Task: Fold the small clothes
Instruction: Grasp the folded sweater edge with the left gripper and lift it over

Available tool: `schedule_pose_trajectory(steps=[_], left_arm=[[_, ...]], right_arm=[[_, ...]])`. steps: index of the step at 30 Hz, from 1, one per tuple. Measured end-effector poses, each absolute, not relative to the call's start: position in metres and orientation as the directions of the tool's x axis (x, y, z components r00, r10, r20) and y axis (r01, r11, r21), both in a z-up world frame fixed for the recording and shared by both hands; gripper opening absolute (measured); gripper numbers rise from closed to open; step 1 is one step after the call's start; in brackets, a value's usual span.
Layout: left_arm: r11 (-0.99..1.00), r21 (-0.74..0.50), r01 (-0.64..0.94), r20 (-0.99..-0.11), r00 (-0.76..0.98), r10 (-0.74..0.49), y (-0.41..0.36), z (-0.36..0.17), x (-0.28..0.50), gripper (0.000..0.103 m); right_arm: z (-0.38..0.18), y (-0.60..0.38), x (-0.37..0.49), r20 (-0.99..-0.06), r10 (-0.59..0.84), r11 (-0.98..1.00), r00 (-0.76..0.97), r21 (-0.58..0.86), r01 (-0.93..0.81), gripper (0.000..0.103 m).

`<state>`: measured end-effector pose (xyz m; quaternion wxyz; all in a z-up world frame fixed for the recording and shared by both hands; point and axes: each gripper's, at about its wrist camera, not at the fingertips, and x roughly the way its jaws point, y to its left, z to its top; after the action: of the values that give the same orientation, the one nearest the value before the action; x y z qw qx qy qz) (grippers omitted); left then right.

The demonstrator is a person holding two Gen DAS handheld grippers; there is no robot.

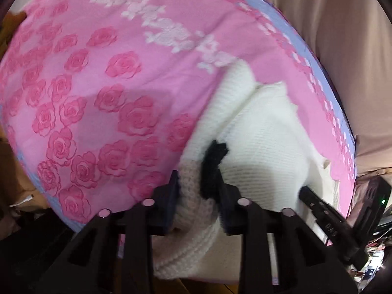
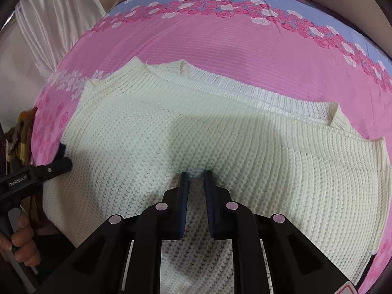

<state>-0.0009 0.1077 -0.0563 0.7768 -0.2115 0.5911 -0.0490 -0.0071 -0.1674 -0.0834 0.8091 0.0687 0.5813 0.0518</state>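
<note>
My left tool and right tool, jaws nearly closed, each pinch the white sweater lying under them on the bed. Next, I judge, lift and fold it over.

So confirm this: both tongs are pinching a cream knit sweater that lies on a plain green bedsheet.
Not quite. The sheet is pink with a rose print, not plain green, as both wrist views show. The rest holds: the left tongs and right tongs each pinch the cream knit sweater.
</note>
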Motion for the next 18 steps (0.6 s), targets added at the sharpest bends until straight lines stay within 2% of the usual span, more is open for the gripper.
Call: schedule_pose_trajectory(steps=[5, 10, 14, 18], left_arm=[[0.918, -0.386, 0.092, -0.842, 0.371, -0.392, 0.039, 0.021, -0.008, 0.019], [0.844, -0.321, 0.429, -0.809, 0.339, -0.48, -0.074, 0.074, -0.036, 0.019], [0.761, -0.252, 0.597, -0.853, 0.235, -0.466, -0.166, 0.049, -0.06, 0.02], [0.718, -0.186, 0.67, -0.936, 0.102, -0.338, -0.216, -0.015, -0.087, 0.027]], right_arm=[[-0.065, -0.194, -0.032, -0.899, 0.235, 0.958, 0.369, 0.278, 0.069, 0.016], [-0.042, -0.255, -0.088, -0.869, 0.207, 0.926, 0.45, 0.322, 0.196, 0.022], [-0.037, -0.316, -0.143, -0.866, 0.129, 0.877, 0.482, 0.327, 0.352, 0.023], [-0.038, -0.357, -0.189, -0.874, 0.053, 0.831, 0.483, 0.307, 0.463, 0.025]])
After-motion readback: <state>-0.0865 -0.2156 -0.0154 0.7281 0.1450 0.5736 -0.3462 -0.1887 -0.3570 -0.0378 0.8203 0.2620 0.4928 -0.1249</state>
